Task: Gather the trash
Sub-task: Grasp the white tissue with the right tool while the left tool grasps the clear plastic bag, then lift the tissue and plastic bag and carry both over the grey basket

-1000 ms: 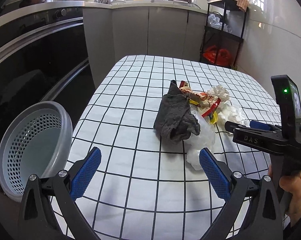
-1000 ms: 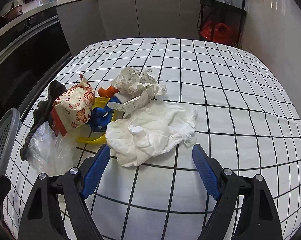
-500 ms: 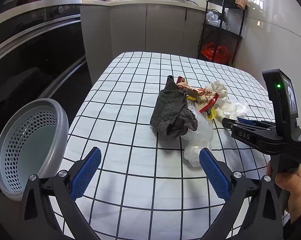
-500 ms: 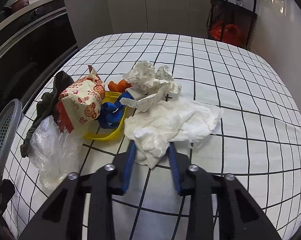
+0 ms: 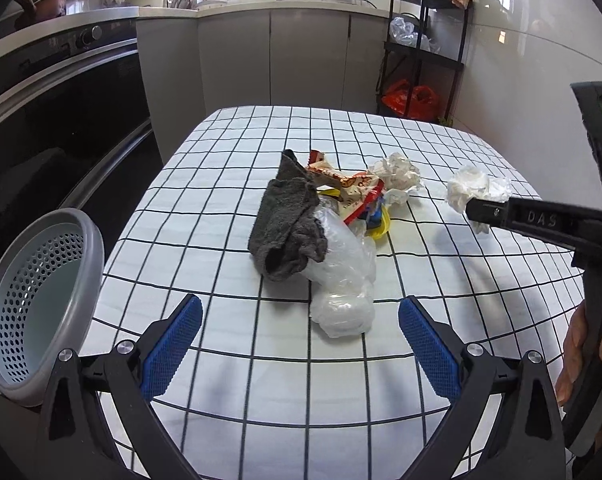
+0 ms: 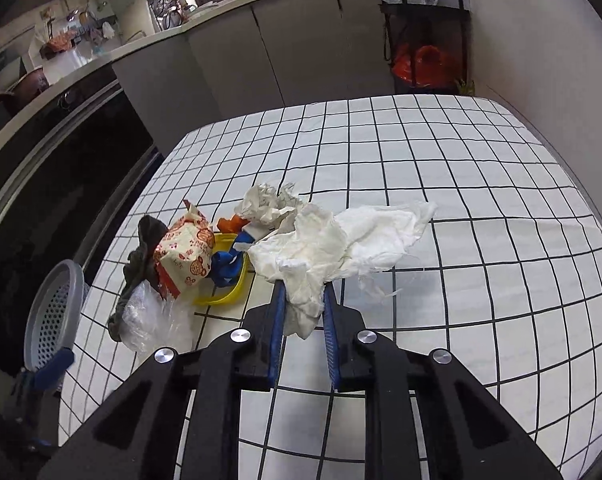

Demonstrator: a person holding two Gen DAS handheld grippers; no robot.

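— Tissue (image 6: 333,244): where was it?
— Mid-frame in my right wrist view, clear of the checked table (image 6: 481,320), long axis running toward the upper right. My right gripper (image 6: 303,316) was closing its jaws, pads pinching the tissue's lower end.
— And your left gripper (image 5: 299,344)?
— Wide apart, holding nothing, low in its view.

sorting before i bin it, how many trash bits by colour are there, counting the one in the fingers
white: 2, tissue held by the right gripper, crumpled paper
clear: 1, plastic bag
grey: 1, cloth
red and cream: 1, snack wrapper
yellow: 1, ring
blue: 1, scrap
orange: 1, scrap
total: 8
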